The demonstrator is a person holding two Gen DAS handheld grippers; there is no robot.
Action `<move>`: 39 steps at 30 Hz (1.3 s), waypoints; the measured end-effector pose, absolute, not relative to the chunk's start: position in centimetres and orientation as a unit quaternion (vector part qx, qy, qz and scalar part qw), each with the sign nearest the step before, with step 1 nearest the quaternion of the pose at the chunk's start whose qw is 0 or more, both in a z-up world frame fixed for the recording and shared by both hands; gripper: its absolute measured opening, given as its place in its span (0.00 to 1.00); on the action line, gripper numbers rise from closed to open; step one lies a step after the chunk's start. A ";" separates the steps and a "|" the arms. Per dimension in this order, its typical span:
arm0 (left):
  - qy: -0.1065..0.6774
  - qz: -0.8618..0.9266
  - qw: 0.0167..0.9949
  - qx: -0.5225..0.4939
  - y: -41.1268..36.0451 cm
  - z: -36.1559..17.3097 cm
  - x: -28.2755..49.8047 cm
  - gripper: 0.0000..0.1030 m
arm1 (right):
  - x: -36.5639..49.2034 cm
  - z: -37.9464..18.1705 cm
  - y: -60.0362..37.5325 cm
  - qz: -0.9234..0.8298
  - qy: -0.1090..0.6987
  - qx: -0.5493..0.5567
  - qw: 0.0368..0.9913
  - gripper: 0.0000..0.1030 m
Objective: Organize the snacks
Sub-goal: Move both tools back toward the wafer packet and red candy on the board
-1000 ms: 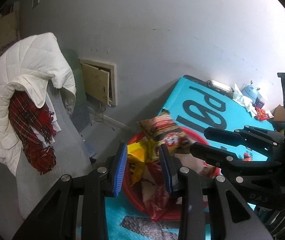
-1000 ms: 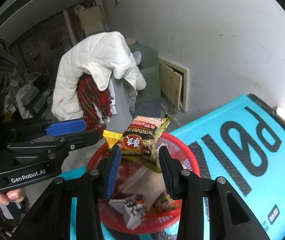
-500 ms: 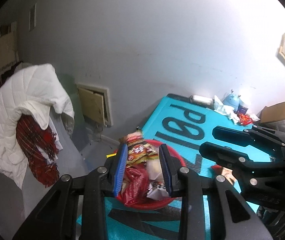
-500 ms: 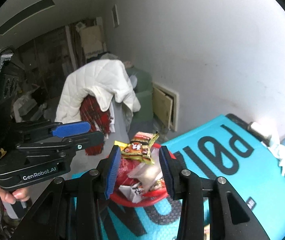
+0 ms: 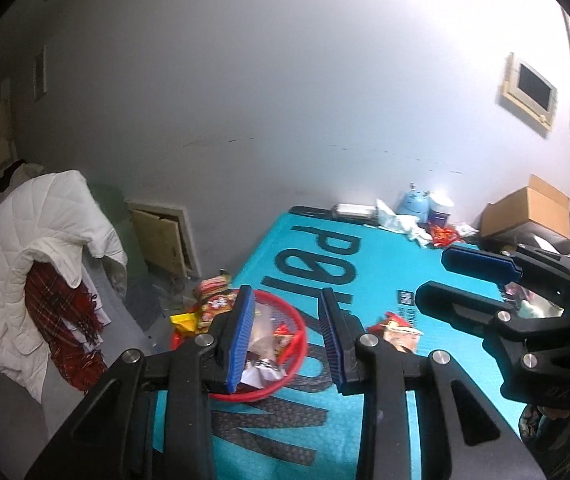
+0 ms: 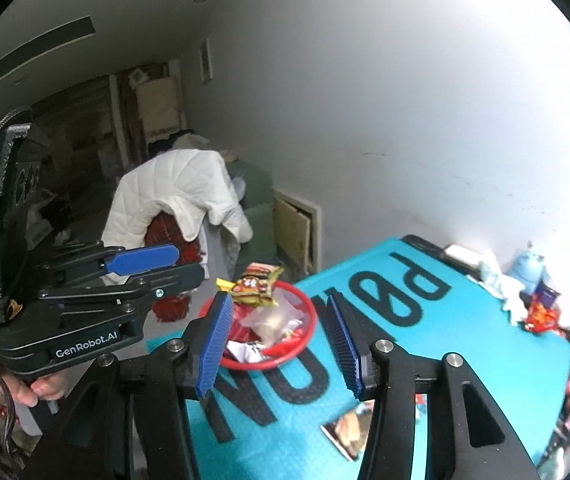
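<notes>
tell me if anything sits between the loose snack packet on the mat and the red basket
Nothing visible does. The snack packet lies flat on the teal mat, and only bare mat separates it from the red basket. Both the left gripper and right gripper are open and empty.

both wrist views look down from above and well back at the teal mat, sharing the red basket at lower centre
</notes>
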State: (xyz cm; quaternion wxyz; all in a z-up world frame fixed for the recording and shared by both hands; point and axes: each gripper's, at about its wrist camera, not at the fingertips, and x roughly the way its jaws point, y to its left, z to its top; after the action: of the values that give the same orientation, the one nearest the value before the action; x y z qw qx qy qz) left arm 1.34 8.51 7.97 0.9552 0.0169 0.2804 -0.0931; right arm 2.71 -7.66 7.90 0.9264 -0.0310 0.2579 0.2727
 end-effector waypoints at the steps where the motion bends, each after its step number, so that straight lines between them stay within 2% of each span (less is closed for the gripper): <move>1: 0.281 -0.098 0.955 0.018 8.2 7.9 1.2 0.31 | 2.2 8.0 -8.1 0.267 0.256 -0.031 0.928 0.52; 10: 0.299 -0.151 0.942 0.030 4.2 6.7 0.4 0.31 | -0.3 7.2 -11.5 0.217 0.262 -0.021 0.940 0.56; 27: 0.359 -0.205 0.909 0.046 -1.5 1.8 2.4 0.31 | -0.8 2.5 -16.9 0.163 0.310 0.015 0.937 0.56; 33: 0.384 -0.201 0.899 0.059 -3.0 -0.2 3.7 0.32 | -0.3 0.4 -18.0 0.153 0.329 0.028 0.931 0.68; 35: 0.396 -0.202 0.894 0.060 -3.4 -1.0 4.1 0.42 | 0.0 -0.3 -18.4 0.150 0.336 0.033 0.929 0.69; 36: 0.400 -0.203 0.892 0.058 -3.5 -1.5 4.3 0.54 | 0.2 -0.7 -18.6 0.148 0.342 0.036 0.927 0.69; 39: 0.406 -0.210 0.888 0.054 -3.9 -2.3 4.6 0.56 | 0.7 -1.8 -19.3 0.141 0.357 0.046 0.922 0.69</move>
State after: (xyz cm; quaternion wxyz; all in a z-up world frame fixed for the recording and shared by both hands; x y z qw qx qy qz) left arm 4.62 -3.92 -2.29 0.8879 0.0535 0.4060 -0.2097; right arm 0.72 -19.26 -1.77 0.9224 0.0458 0.3567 0.1409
